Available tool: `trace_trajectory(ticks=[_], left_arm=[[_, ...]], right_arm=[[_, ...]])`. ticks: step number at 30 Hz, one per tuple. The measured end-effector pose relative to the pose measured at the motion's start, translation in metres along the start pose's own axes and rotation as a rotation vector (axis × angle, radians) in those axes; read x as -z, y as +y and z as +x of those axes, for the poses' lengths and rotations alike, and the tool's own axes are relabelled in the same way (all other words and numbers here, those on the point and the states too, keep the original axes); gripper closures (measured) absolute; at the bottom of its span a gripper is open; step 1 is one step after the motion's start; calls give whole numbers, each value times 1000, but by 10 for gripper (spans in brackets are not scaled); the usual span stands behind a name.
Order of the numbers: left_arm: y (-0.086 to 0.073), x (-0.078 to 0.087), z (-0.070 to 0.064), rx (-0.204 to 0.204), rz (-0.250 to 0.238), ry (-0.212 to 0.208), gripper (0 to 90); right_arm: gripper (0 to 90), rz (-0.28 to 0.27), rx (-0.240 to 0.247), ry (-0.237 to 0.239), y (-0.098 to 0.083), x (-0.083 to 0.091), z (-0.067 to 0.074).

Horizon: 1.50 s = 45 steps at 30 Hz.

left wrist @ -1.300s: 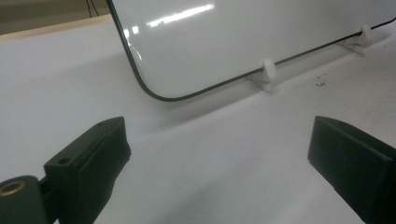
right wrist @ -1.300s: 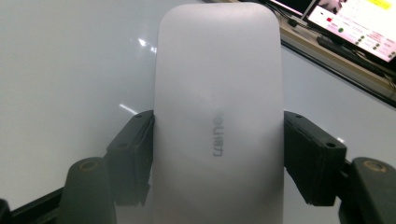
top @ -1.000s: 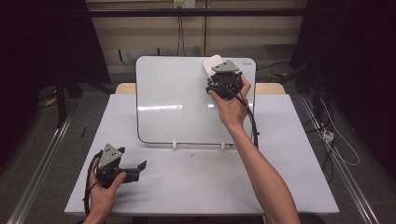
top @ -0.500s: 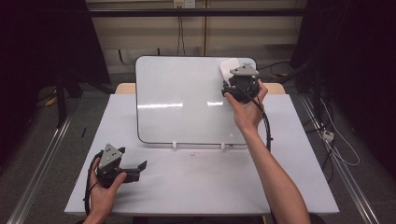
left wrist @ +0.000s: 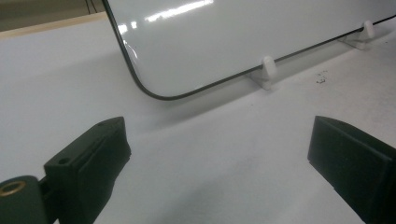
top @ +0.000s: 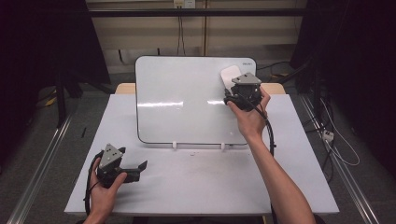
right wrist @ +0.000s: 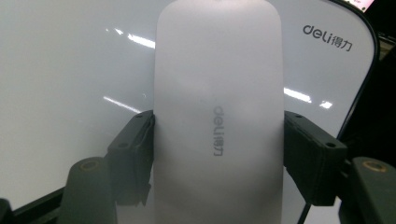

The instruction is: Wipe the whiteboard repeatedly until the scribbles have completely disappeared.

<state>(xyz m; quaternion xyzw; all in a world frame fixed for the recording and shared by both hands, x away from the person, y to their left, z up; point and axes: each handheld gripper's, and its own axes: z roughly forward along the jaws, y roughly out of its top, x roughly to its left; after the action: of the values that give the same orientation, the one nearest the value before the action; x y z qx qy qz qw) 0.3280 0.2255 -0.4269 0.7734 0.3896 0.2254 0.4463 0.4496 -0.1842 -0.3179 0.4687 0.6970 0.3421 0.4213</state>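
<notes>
A white whiteboard (top: pixel 187 100) with a thin black rim leans back on two small white feet at the middle of the table. My right gripper (top: pixel 232 88) is shut on a white eraser (top: pixel 229 74) and holds it flat against the board's upper right area. In the right gripper view the eraser (right wrist: pixel 219 116) sits clamped between both jaws, with the board (right wrist: pixel 70 84) behind it. My left gripper (top: pixel 140 167) rests low near the table's front left, open, with nothing between its jaws. Its own view shows the board's lower corner (left wrist: pixel 154 88) ahead.
The white table (top: pixel 205 182) spreads in front of the board. One of the board's white feet (left wrist: pixel 266 70) stands ahead of the left gripper. Dark curtains flank both sides, and cables lie on the floor at the right.
My right gripper has carried the eraser rightward across the board's upper part toward its right edge. The left gripper has stayed still.
</notes>
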Motion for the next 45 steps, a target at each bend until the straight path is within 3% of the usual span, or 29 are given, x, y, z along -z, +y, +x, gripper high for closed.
trace_trajectory(ticks=[26,32,37,45], left_arm=[[0,0,0,2,1,0,51],[0,0,0,1,-2,-1,52],[0,-1,-1,4,0,0,52],[-1,-1,0,7,4,2,52]], right_arm=[[318,-20,-65,84,-16,10,-11],[318,-23,-64,89,-22,14,-13],[318,-57,-53,98,-19,30,-14],[318,-44,-47,112,-30,36,-16]])
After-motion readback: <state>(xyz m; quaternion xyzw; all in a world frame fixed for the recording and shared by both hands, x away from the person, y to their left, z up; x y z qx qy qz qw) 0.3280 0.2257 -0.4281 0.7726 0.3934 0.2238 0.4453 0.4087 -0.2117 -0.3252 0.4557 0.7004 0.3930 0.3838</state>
